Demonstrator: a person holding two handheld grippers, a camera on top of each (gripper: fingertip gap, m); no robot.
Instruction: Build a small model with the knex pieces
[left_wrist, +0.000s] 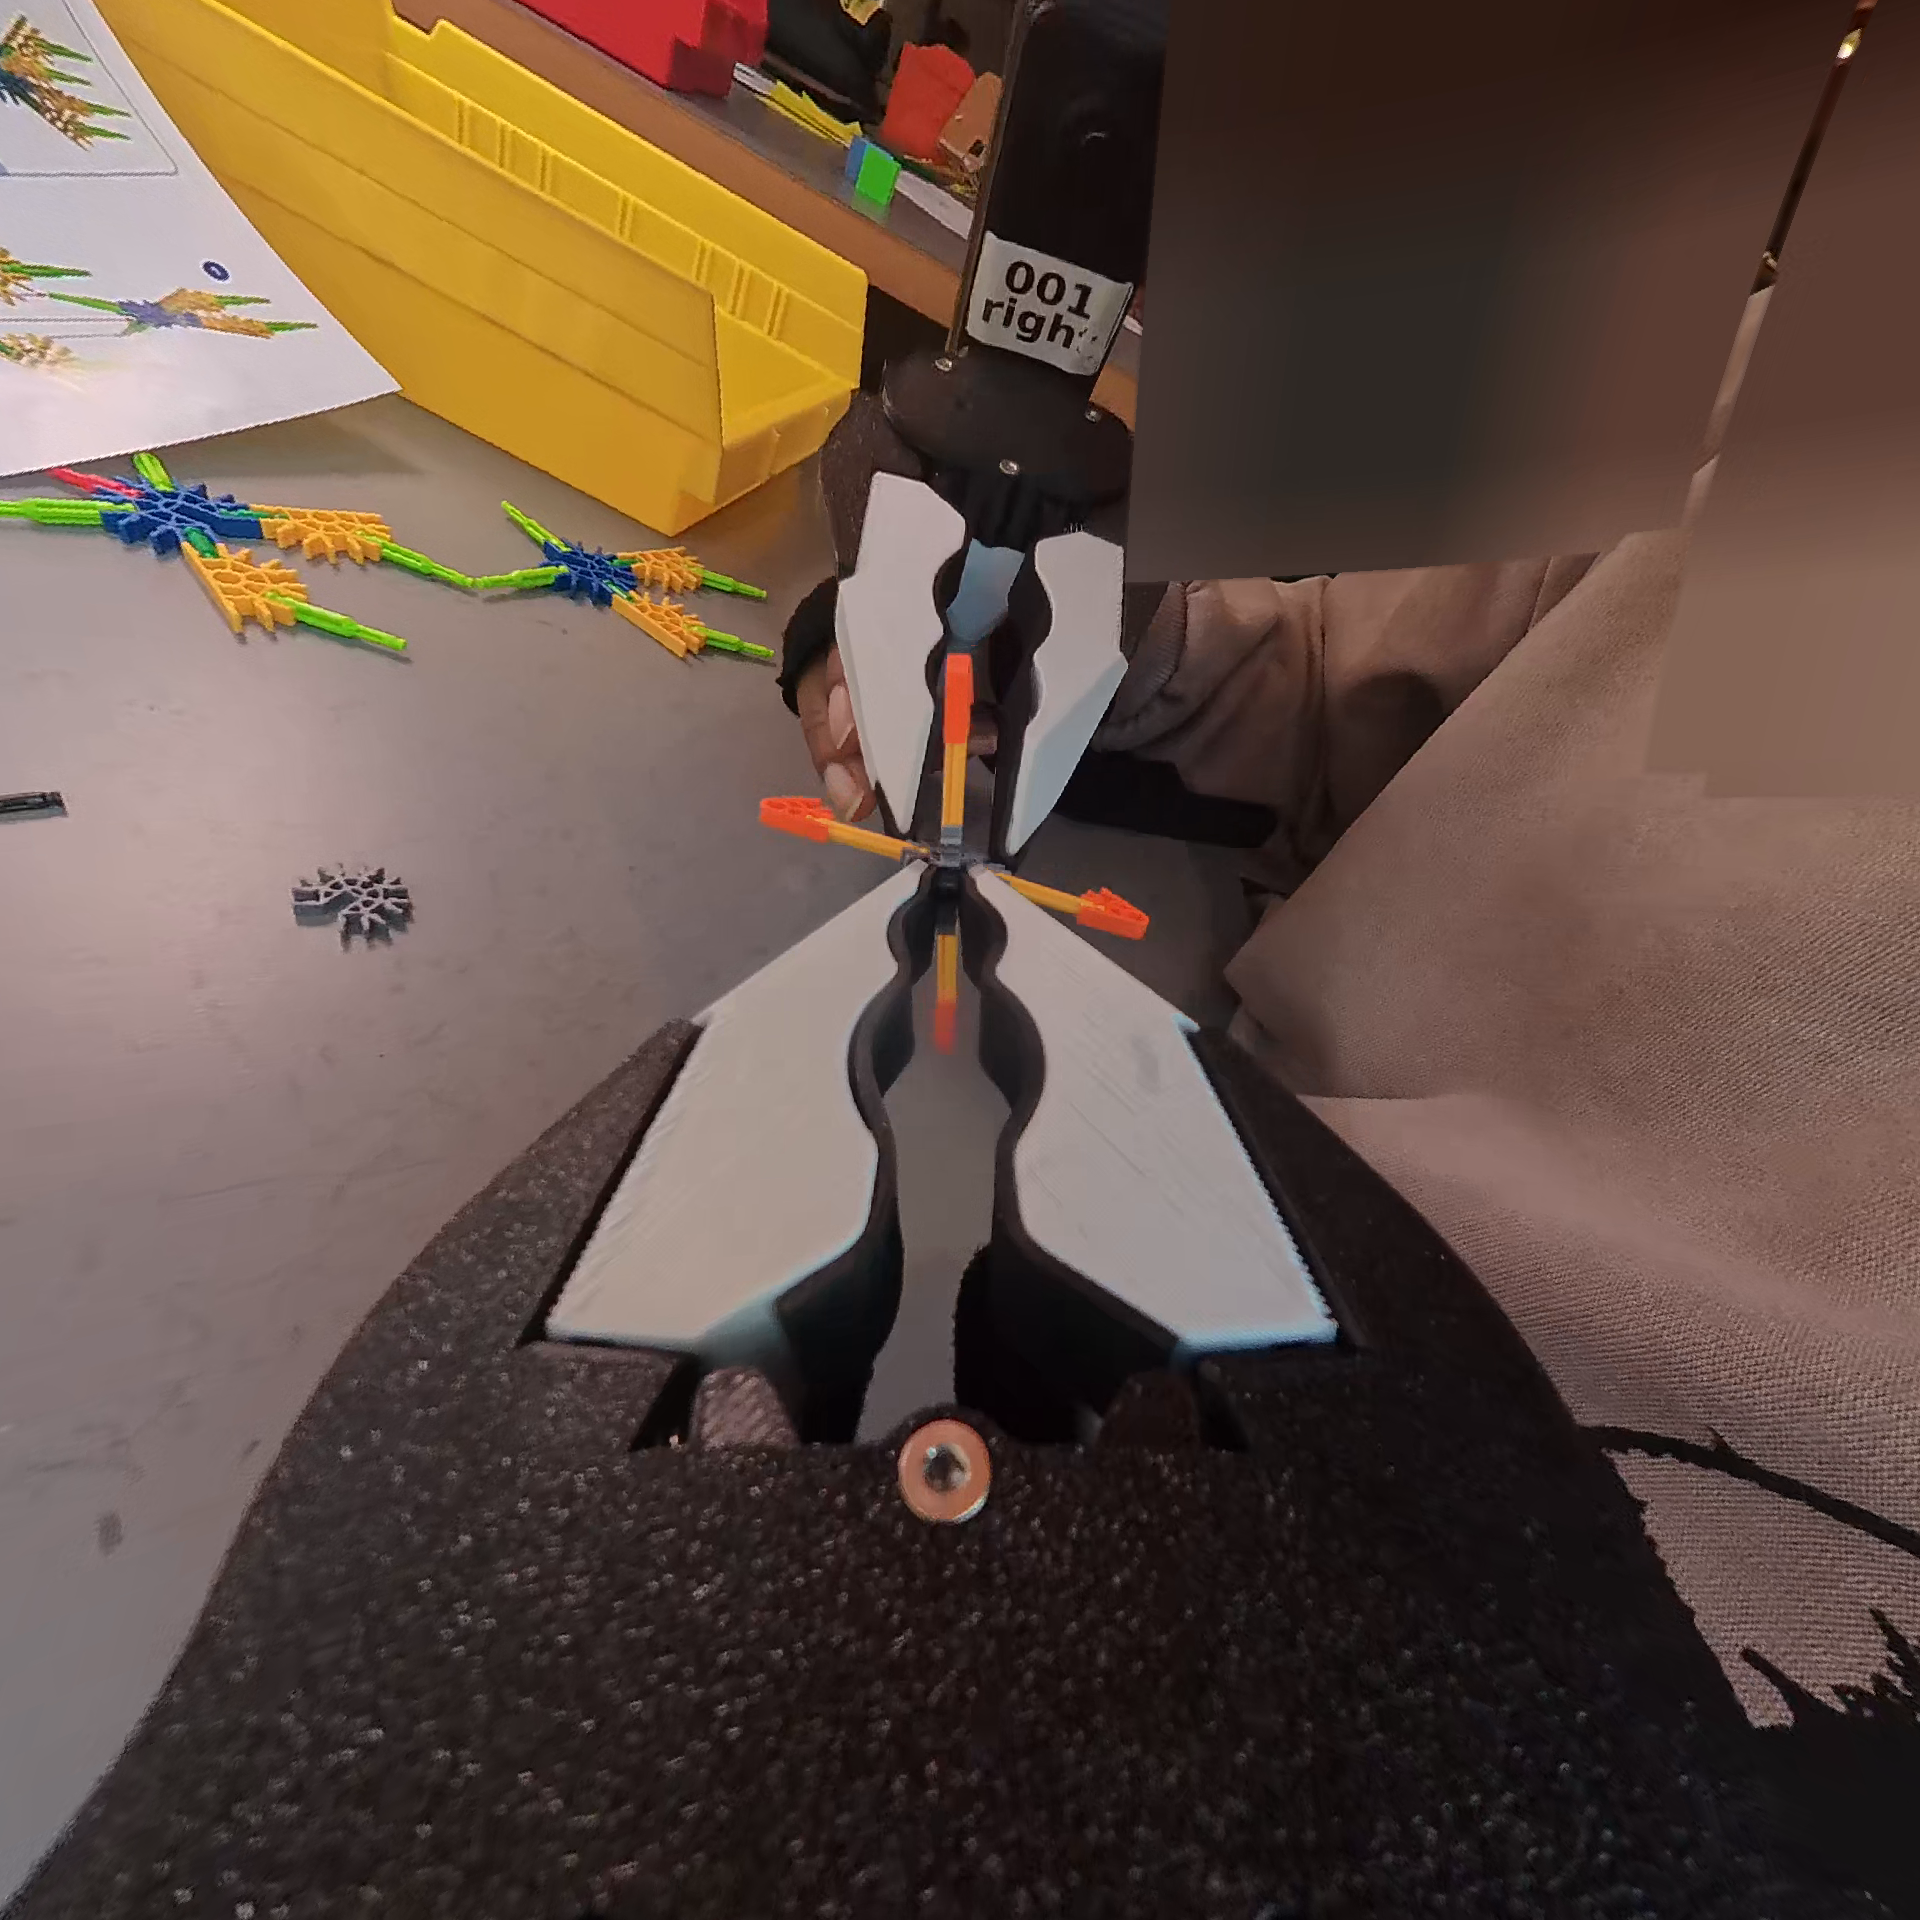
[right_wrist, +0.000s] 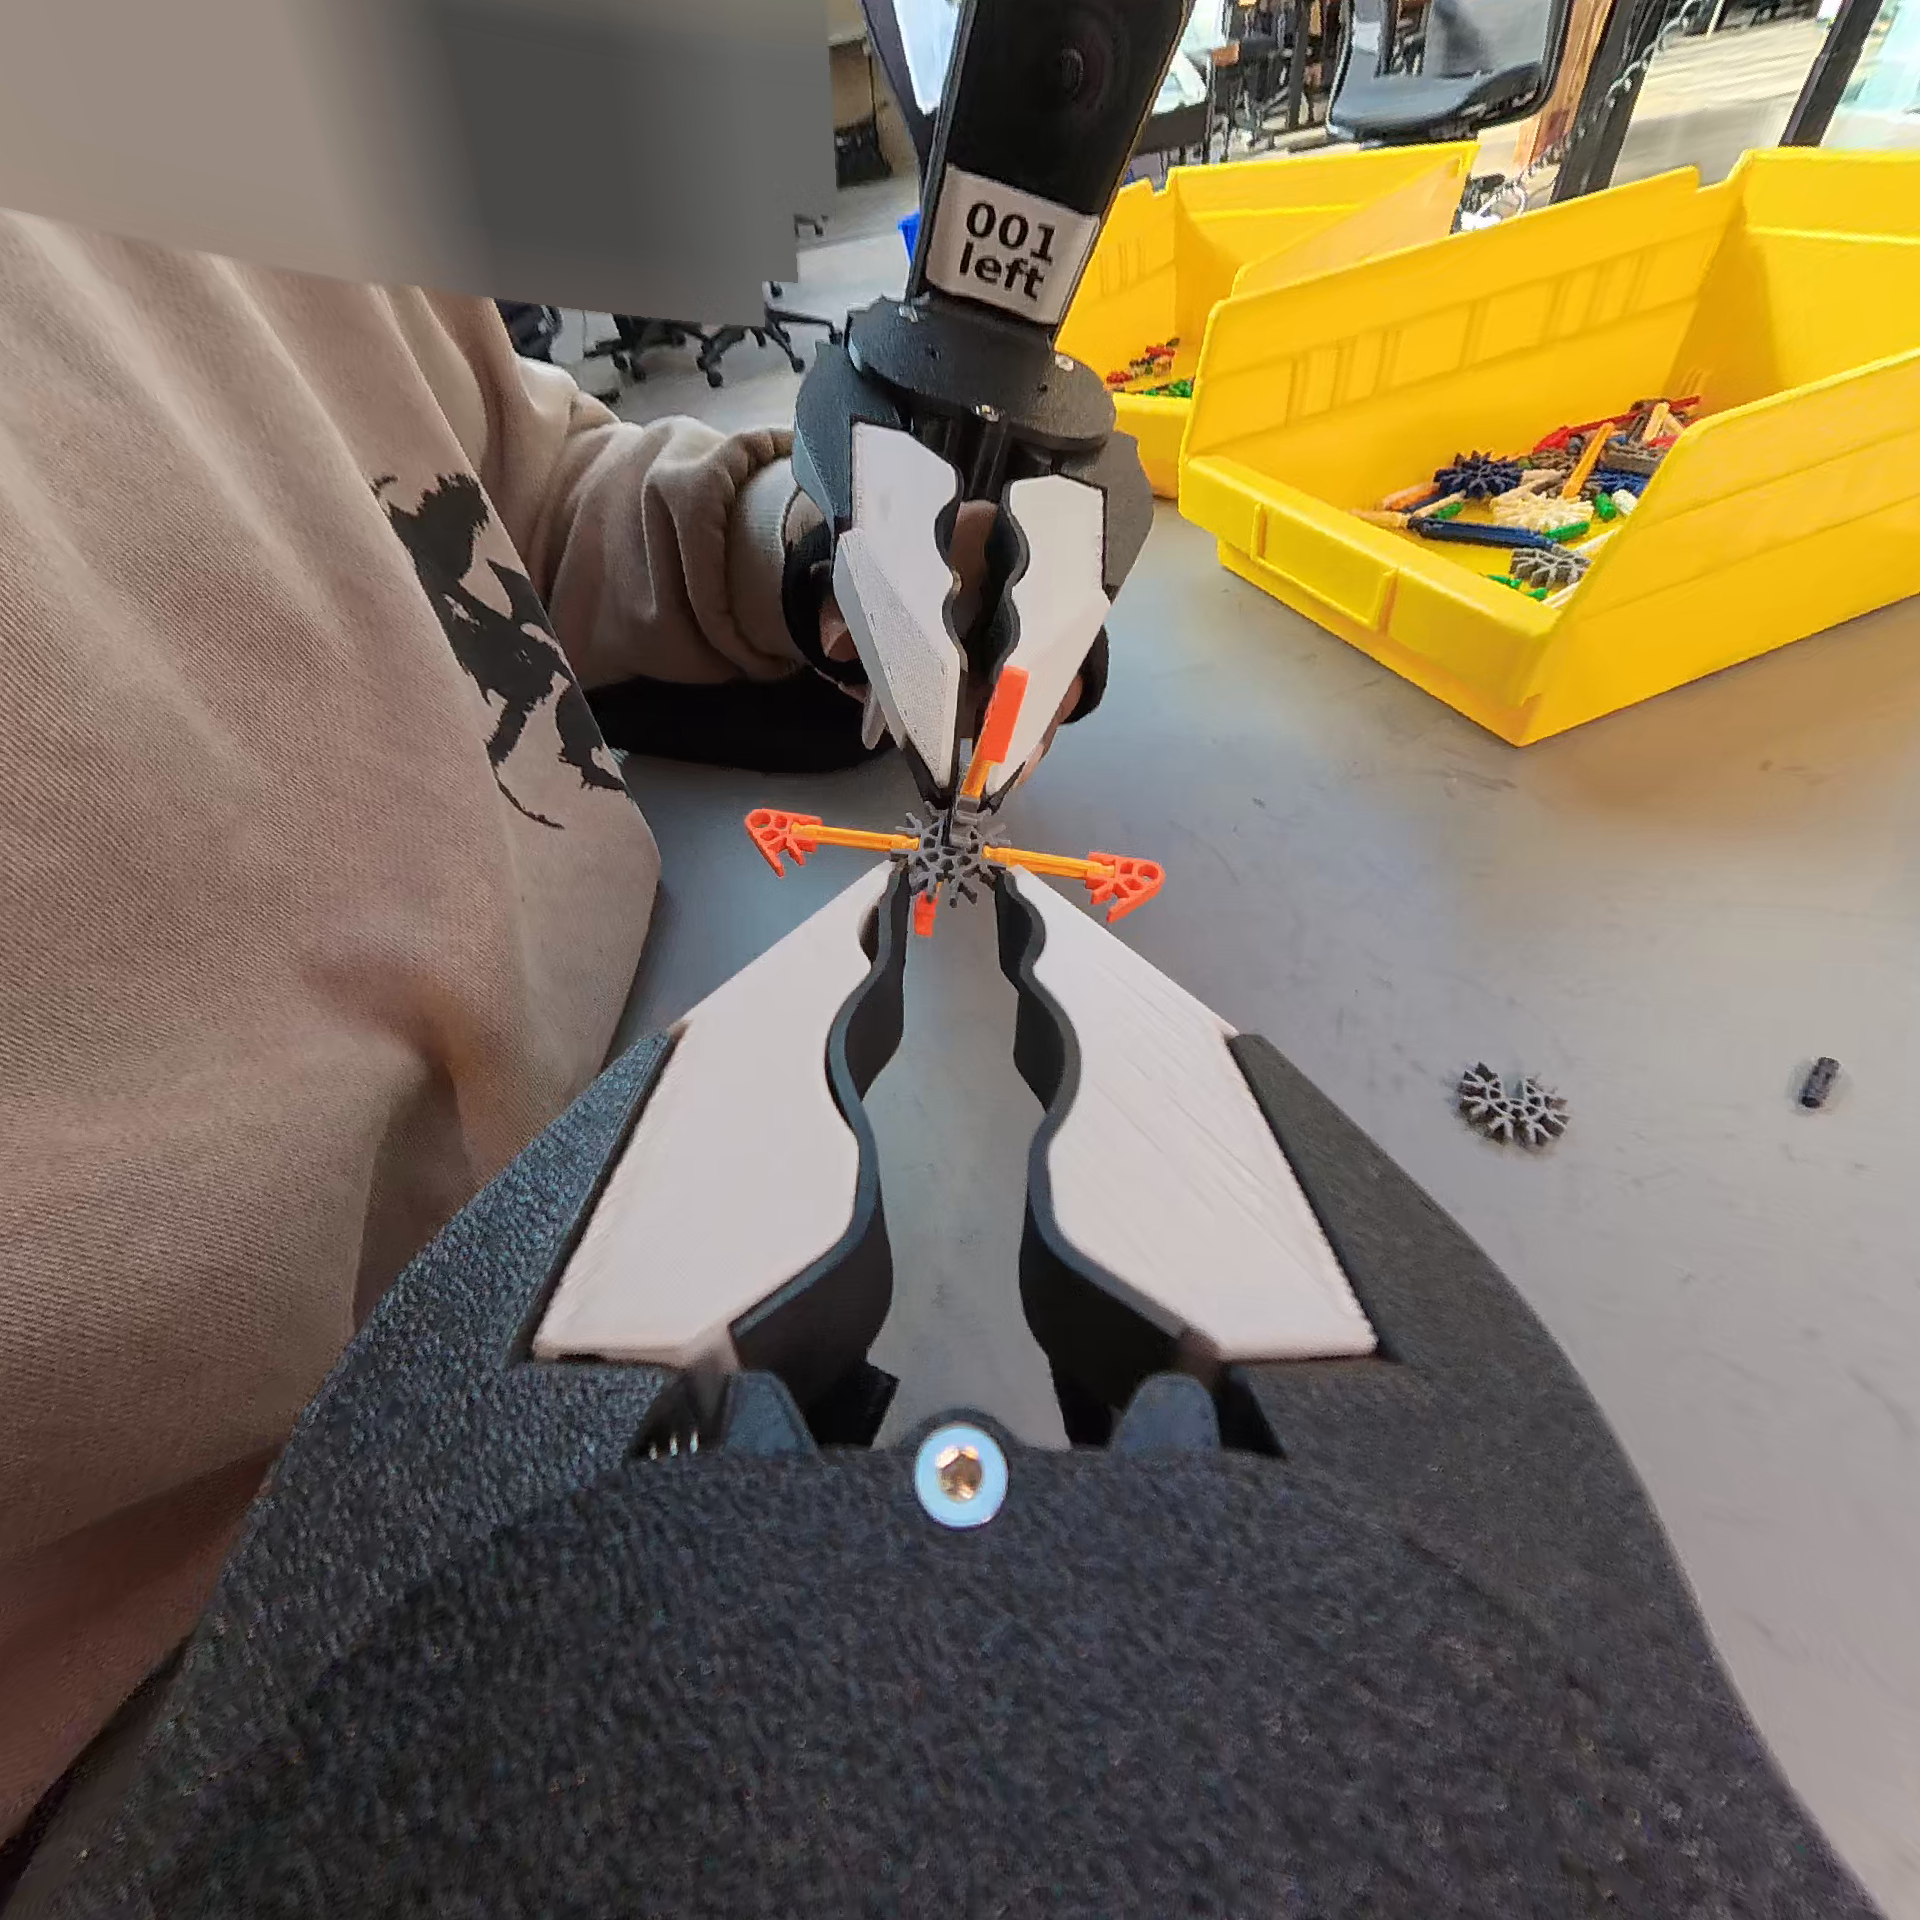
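Fingertips of the left gripper (left_wrist: 948, 883) pinch the grey snowflake hub (left_wrist: 948, 856) of a small construction-toy piece (right_wrist: 948, 857), held above the grey table (left_wrist: 468, 1039). Yellow rods with orange end connectors (left_wrist: 795, 814) stick out of the hub to both sides; one more rod runs back between the left gripper's fingers and another forward between those of the right gripper (left_wrist: 961, 831). The two grippers meet tip to tip at the hub, the right one closed on it from the opposite side, as the right wrist view confirms with the left gripper (right_wrist: 961, 795) facing it. Farther off on the table lie a loose grey snowflake connector (left_wrist: 353, 902), two finished blue, yellow and green star assemblies (left_wrist: 592, 577), a printed instruction sheet (left_wrist: 156, 260) and a yellow bin (left_wrist: 582, 343). Another yellow bin holding mixed parts (right_wrist: 1558, 499) appears in the right wrist view.
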